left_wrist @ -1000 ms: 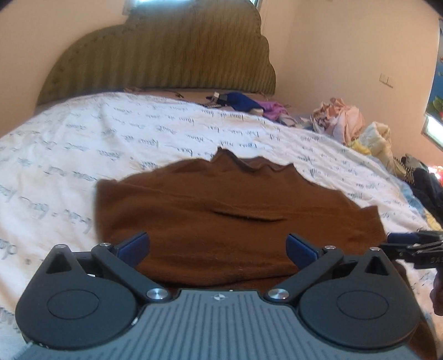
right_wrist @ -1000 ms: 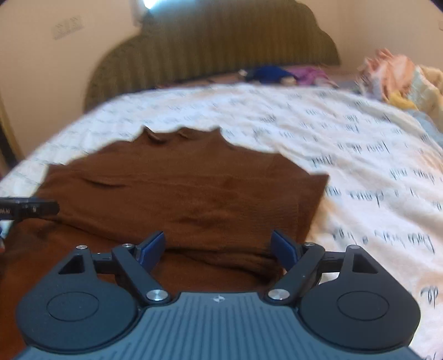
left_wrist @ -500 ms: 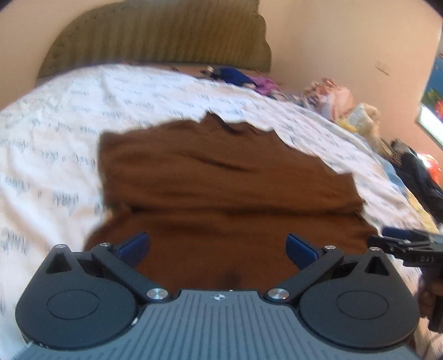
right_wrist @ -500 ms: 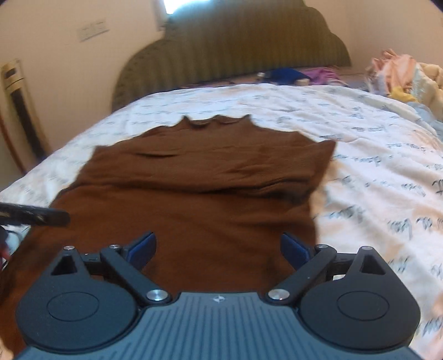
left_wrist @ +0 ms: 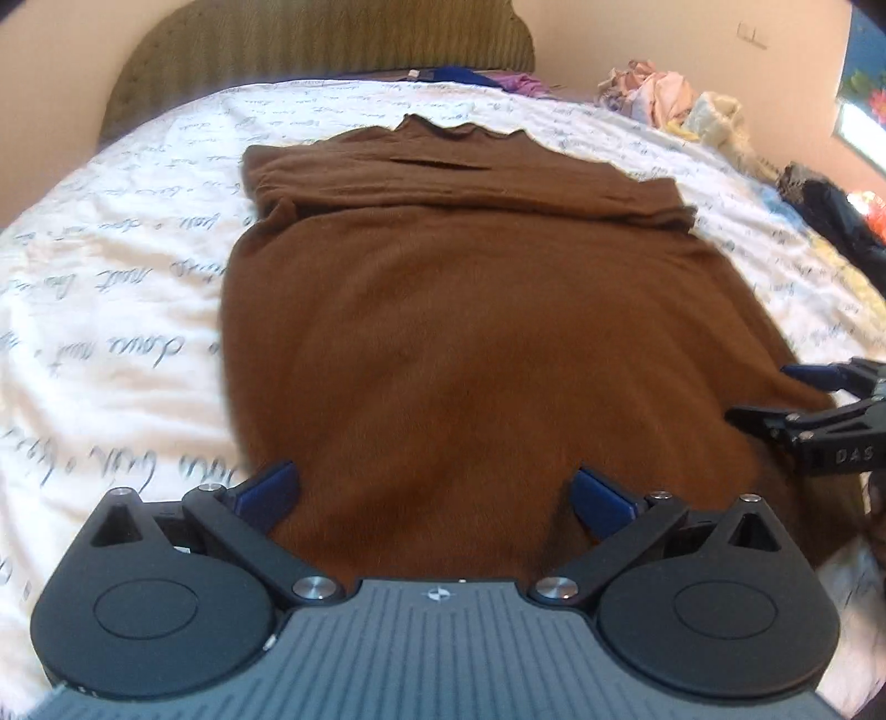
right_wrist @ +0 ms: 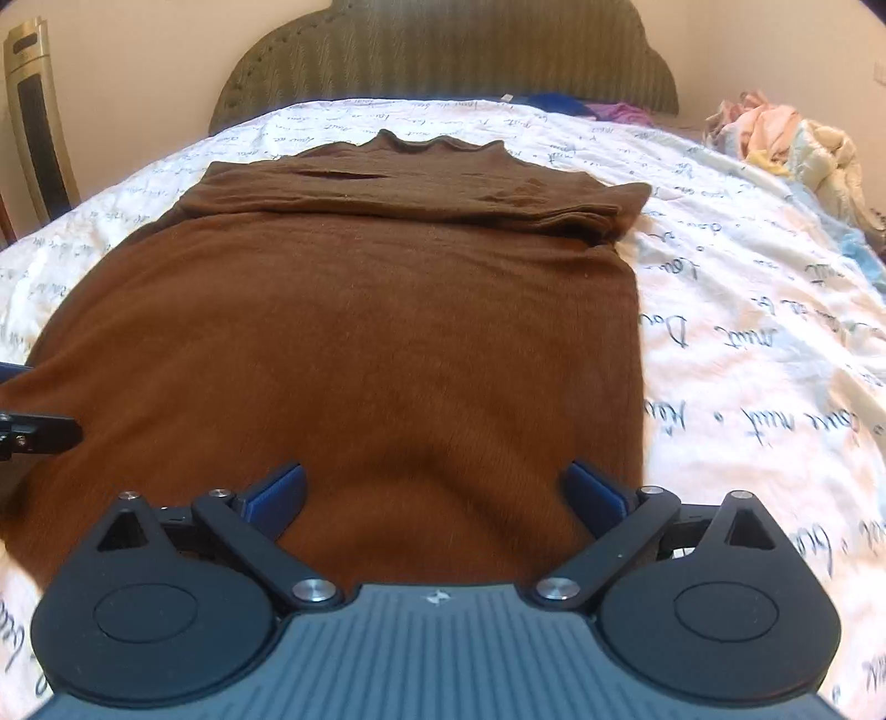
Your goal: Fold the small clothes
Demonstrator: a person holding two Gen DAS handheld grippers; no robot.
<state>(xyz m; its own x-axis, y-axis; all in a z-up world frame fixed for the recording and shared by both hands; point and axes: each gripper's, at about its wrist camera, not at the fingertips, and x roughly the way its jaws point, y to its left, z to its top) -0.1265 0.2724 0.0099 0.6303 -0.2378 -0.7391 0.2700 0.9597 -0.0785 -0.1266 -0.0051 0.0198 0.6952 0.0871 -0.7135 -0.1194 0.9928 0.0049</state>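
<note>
A brown knit top [left_wrist: 476, 310] [right_wrist: 365, 332] lies flat on the white bed, collar towards the headboard, with its sleeves folded across the chest in a band. My left gripper [left_wrist: 434, 493] hovers open over the near hem, left of centre. My right gripper [right_wrist: 437, 490] is open too, over the hem's right part. Nothing sits between either pair of blue pads. The right gripper [left_wrist: 814, 415] shows at the right edge of the left wrist view, and part of the left gripper [right_wrist: 33, 432] shows at the left edge of the right wrist view.
The white quilt [left_wrist: 111, 288] [right_wrist: 747, 332] with script print covers the bed. An olive headboard [right_wrist: 443, 50] stands at the far end. A pile of pale clothes [right_wrist: 786, 138] [left_wrist: 664, 94] lies at the far right. Dark clothes [left_wrist: 836, 216] sit by the right edge. A tower fan [right_wrist: 39, 116] stands at the left.
Both grippers have pulled back and risen from near the chest band to the hem, so the whole top now shows. Both stayed open. The top itself has not moved.
</note>
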